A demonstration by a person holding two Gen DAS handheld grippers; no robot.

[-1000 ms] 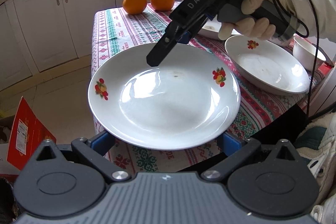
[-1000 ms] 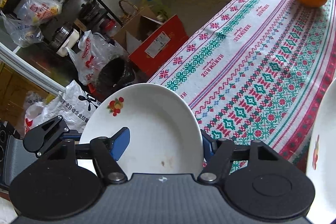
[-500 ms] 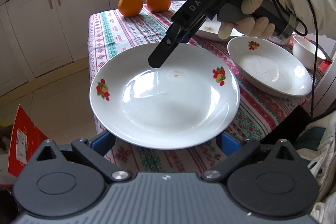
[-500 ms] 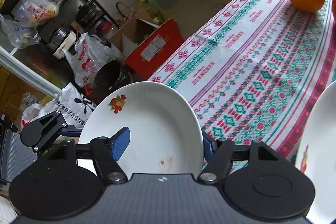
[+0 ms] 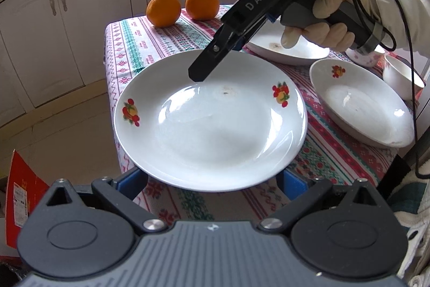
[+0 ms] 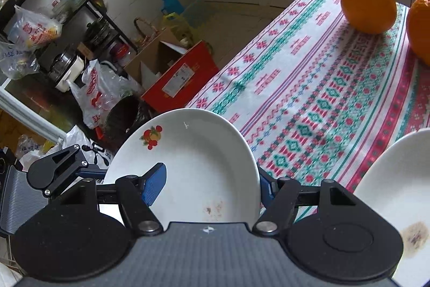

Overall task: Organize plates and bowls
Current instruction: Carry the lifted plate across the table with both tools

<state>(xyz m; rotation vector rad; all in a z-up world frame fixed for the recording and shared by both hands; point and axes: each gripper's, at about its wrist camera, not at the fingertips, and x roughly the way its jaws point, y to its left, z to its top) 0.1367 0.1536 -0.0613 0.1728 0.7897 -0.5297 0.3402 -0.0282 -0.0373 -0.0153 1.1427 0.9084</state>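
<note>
A white plate (image 5: 209, 125) with fruit decals hangs level over the near corner of the patterned tablecloth (image 5: 134, 50). My right gripper (image 5: 200, 73), held by a gloved hand (image 5: 328, 15), comes in from the upper right. It is shut on the plate's far rim. In the right wrist view the same plate (image 6: 193, 166) sits in my right gripper (image 6: 209, 187), one blue pad (image 6: 154, 184) on top and the other behind the rim. My left gripper (image 5: 213, 179) has its jaws wide apart under the near rim. I cannot tell if the plate rests on them.
A second decal plate (image 5: 360, 109), a stained plate (image 5: 285, 47) and a small bowl (image 5: 400, 77) stand on the right of the table. Two oranges (image 5: 162, 8) (image 5: 201, 2) sit at the far end. A red box (image 6: 182, 77), bags and a rack crowd the floor at left.
Both grippers and the plate have moved together further over the table. In the right wrist view more cloth shows and a second orange has come into sight.
</note>
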